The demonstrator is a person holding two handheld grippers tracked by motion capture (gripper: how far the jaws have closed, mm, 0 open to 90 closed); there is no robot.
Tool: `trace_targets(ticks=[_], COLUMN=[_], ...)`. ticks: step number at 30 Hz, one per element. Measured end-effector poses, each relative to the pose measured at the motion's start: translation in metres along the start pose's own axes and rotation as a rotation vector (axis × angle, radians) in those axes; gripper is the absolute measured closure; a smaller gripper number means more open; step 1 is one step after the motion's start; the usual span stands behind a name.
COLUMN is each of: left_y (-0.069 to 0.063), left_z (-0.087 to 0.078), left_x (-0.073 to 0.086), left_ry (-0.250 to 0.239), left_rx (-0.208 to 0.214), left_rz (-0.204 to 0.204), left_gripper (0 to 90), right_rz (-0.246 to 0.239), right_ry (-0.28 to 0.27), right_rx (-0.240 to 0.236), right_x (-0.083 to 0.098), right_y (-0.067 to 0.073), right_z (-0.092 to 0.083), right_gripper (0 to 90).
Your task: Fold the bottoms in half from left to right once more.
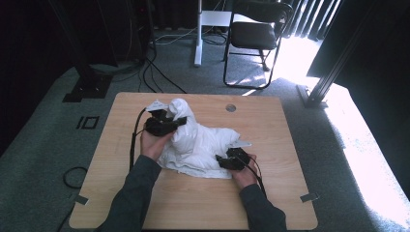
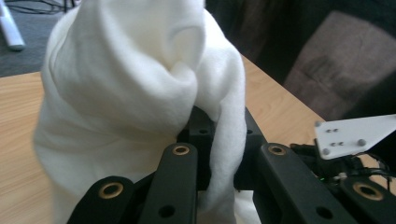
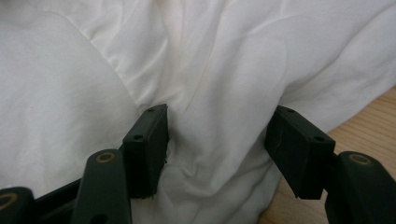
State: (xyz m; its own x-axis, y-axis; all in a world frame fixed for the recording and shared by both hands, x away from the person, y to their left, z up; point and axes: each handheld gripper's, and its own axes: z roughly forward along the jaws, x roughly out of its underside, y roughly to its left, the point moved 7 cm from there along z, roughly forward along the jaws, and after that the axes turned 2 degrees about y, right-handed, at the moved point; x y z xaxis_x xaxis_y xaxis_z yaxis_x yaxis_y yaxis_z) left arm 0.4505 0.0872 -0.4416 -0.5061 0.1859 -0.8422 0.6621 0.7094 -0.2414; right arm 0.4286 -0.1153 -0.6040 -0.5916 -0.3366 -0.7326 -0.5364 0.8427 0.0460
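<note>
A light wooden desk (image 1: 193, 208) stands on grey carpet, a black chair (image 1: 258, 34) beyond it. The white cloth (image 1: 203, 145) lies heaped mid-desk. The left gripper (image 1: 167, 124) pinches a raised fold; the right gripper (image 1: 231, 161), jaws spread, straddles the cloth's near edge.

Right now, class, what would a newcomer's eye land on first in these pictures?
A crumpled white cloth heaped mid-way across the wooden table, one end lifted into a peak. The left gripper is shut on that raised fold, while the right gripper, jaws apart, pushes into the cloth's near edge.
</note>
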Motion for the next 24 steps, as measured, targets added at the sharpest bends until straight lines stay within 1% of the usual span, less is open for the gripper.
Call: trace_targets(ticks=[1,2,3,5,8,9,11,13,14,16,17,19,20,21,22,23,24], left_y=[0.000,-0.010,-0.015,-0.029,-0.052,-0.056,-0.067,-0.071,-0.070,-0.069,-0.067,-0.066,-0.066,-0.066,-0.066,-0.066,-0.066], left_z=[0.000,0.010,0.015,0.028,0.051,0.057,0.076,0.091,0.097,0.105,0.109,0.114,0.118,0.120,0.124,0.127,0.130], left_x=[0.000,0.001,0.001,0.005,0.013,0.016,0.025,0.035,0.039,0.046,0.052,0.058,0.063,0.066,0.071,0.075,0.080], left_ry=[0.000,0.014,0.019,0.043,0.076,0.085,0.108,0.124,0.130,0.140,0.150,0.167,0.179,0.184,0.189,0.196,0.205], left_rx=[0.000,0.020,0.026,0.047,0.077,0.087,0.106,0.112,0.115,0.118,0.115,0.102,0.095,0.092,0.083,0.077,0.072], left_rz=[0.000,0.011,0.017,0.040,0.078,0.084,0.108,0.118,0.118,0.103,0.099,0.107,0.120,0.130,0.145,0.149,0.138], left_gripper=[83.6,83.6,83.6,83.5,83.5,83.5,83.5,83.4,83.3,83.3,83.3,83.2,83.1,83.0,83.0,83.0,82.9], right_rz=[0.000,-0.002,-0.013,-0.015,-0.014,-0.015,-0.019,-0.021,-0.021,-0.020,-0.010,0.003,0.003,0.011,0.020,0.028,0.040], right_ry=[0.000,0.000,-0.005,-0.016,-0.025,-0.026,-0.025,-0.027,-0.027,-0.021,-0.013,-0.002,-0.001,-0.007,-0.010,-0.016,-0.022], right_rx=[0.000,0.003,0.003,-0.006,-0.005,-0.006,-0.012,-0.021,-0.026,-0.035,-0.037,-0.043,-0.039,-0.022,-0.017,0.003,0.029], right_x=[0.000,0.000,0.000,0.000,0.000,0.000,0.000,-0.001,0.000,0.001,0.002,0.006,0.008,0.010,0.010,0.011,0.010], right_y=[0.000,0.001,0.004,0.003,0.004,0.005,0.005,0.005,0.005,0.004,0.002,-0.006,-0.010,-0.017,-0.022,-0.029,-0.035], right_z=[0.000,0.000,0.001,0.001,0.002,0.002,0.003,0.003,0.002,0.000,-0.002,-0.010,-0.014,-0.022,-0.026,-0.032,-0.038], right_gripper=[39.0,40.0,40.8,40.8,40.8,40.8,40.8,40.8,40.8,39.6,37.8,36.0,35.0,34.5,34.7,34.7,34.8])
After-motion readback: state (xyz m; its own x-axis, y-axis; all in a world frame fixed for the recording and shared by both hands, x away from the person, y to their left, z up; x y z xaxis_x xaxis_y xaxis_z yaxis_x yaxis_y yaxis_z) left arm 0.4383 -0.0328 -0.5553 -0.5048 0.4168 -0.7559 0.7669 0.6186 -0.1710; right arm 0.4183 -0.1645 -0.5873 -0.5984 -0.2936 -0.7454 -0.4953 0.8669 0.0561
